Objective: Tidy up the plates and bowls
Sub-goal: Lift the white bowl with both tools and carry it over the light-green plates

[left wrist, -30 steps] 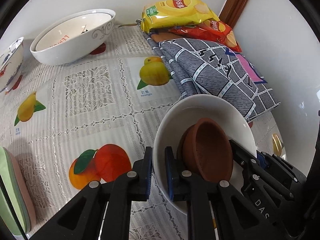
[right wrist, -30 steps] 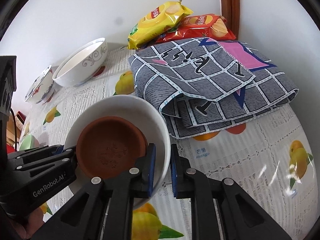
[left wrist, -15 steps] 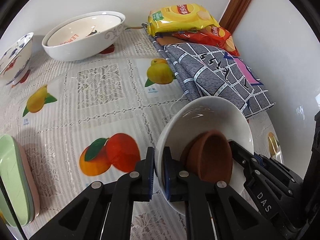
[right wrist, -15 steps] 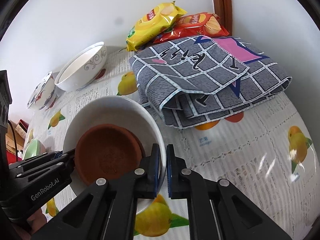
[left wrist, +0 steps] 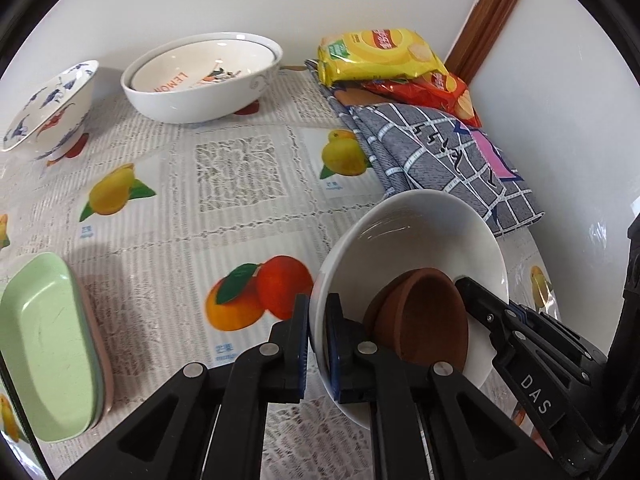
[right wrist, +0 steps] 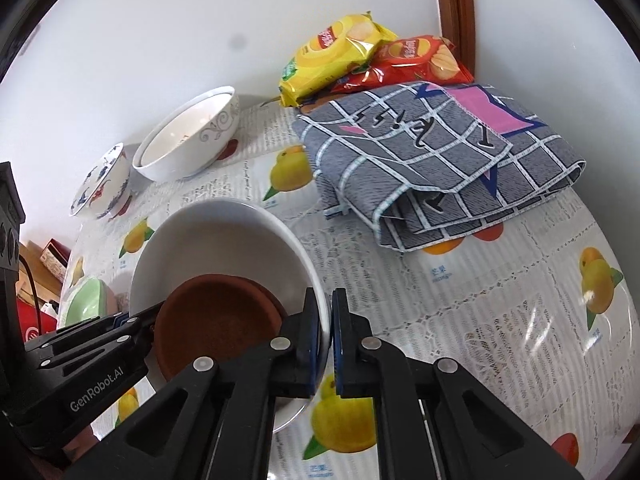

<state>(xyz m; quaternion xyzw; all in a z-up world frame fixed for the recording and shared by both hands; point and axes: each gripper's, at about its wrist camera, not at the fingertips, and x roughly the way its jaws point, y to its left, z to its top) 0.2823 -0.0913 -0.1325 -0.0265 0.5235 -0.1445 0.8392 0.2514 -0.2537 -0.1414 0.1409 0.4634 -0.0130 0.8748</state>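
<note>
Two sets of tongs grip one white bowl (left wrist: 416, 240) from opposite sides: the left tongs (left wrist: 317, 336) are pressed onto its near rim, one finger outside the wall and one inside, and the right tongs (right wrist: 330, 334) pinch the opposite rim the same way. Inside the white bowl lies a brown clay dish (left wrist: 424, 324), resting against the lower part of the wall; from the right wrist view the same dish (right wrist: 216, 328) sits in the white bowl (right wrist: 224, 240) with its rough inner face showing. The bowl is tilted and held near the fruit-printed cloth of the worktop (left wrist: 240, 200); whether it touches the cloth cannot be told. At the back by the wall stands a large white bowl with grey scrollwork (left wrist: 204, 96), and nested in it is a second bowl with orange lettering (left wrist: 192, 76). Left of that pair is a smaller blue-and-red patterned bowl (left wrist: 48, 108), holding nothing that can be seen. At the near left edge a green rectangular dish (left wrist: 40, 344) sits stacked in a pink one (left wrist: 105, 364). A folded grey checked cloth (right wrist: 440, 160) lies beside the white bowl towards the corner, with a yellow crisp packet (right wrist: 336, 56) and a red crisp packet (right wrist: 416, 62) behind it.
</note>
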